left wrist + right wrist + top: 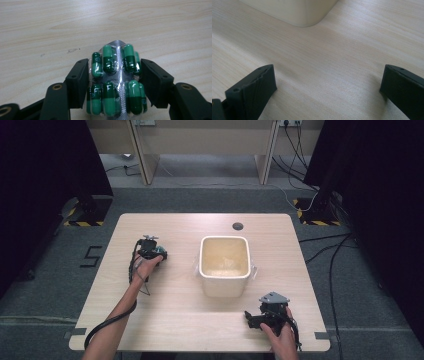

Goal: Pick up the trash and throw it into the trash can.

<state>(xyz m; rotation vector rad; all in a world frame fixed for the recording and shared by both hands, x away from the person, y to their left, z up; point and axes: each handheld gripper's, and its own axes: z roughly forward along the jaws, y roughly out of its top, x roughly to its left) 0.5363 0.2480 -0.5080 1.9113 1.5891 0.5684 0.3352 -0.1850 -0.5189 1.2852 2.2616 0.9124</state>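
Low centre of the frame, the left gripper (114,82) clamps a blister pack of green capsules (115,80), one black jaw pressing each side edge. Pale wooden table (50,30) fills the upper frame behind it.

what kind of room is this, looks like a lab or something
Most likely a lab or recording workspace, not a home. A bare wooden table stands on grey carpet between dark curtains, hazard-striped stand bases sit at its far corners, and cables trail over the floor.
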